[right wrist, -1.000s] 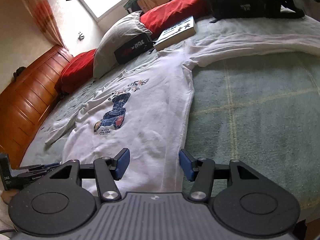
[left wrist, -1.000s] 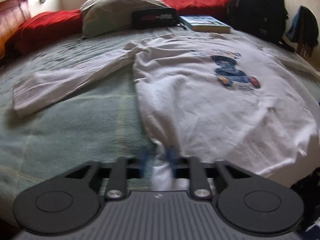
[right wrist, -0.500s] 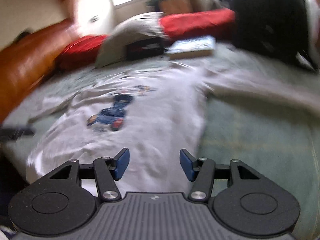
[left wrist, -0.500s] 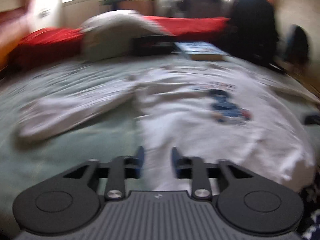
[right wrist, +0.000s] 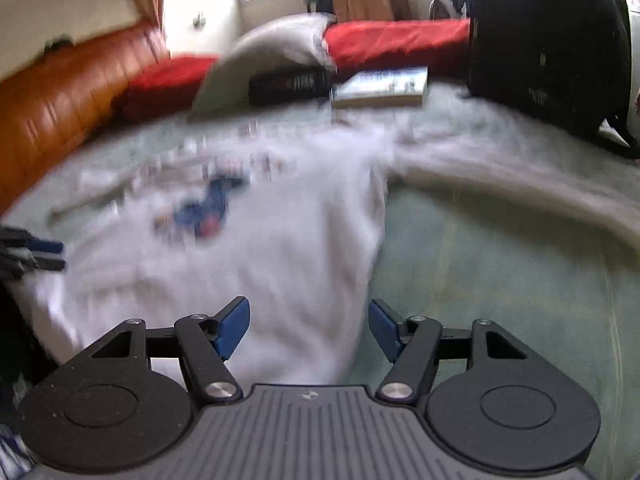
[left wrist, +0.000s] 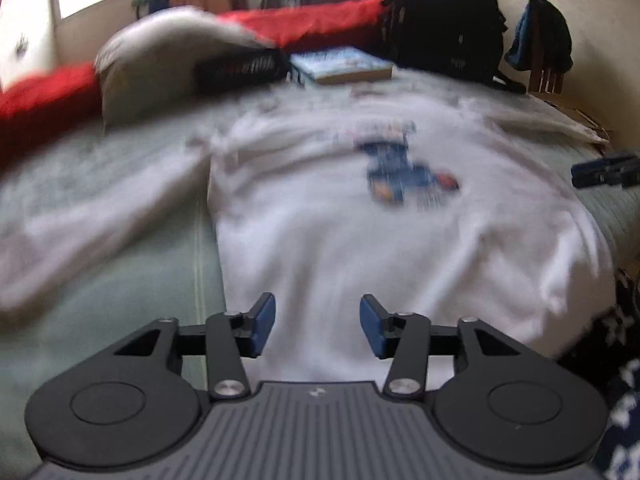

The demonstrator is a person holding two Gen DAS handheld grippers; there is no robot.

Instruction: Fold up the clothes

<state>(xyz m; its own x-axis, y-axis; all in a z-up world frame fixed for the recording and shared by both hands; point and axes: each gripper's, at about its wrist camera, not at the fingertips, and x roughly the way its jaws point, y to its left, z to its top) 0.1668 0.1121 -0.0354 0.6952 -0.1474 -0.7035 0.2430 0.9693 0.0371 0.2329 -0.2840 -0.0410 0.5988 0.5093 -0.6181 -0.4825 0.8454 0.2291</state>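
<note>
A white long-sleeved sweatshirt [left wrist: 360,232] with a blue print lies spread face up on the green bedspread, both sleeves stretched out sideways. In the right wrist view the same sweatshirt [right wrist: 260,264] fills the middle. My left gripper [left wrist: 317,326] hovers over the hem near its left corner; its jaws are opening and nothing is between them. My right gripper [right wrist: 309,330] hangs above the hem's right corner, jaws also opening, with only cloth lying below them. Each gripper's tips show at the edge of the other's view. Both views are motion-blurred.
At the head of the bed lie a grey pillow [left wrist: 168,56], red cushions [left wrist: 320,20], a black case [left wrist: 240,68] and a book [left wrist: 344,66]. A black backpack [left wrist: 444,20] stands at the far right. A wooden headboard [right wrist: 60,96] runs along the left.
The left gripper has let go of the sweatshirt's hem and spread its jaws. The right jaws have widened a little. Both grippers have lifted and rolled, so the scene has shifted in both views.
</note>
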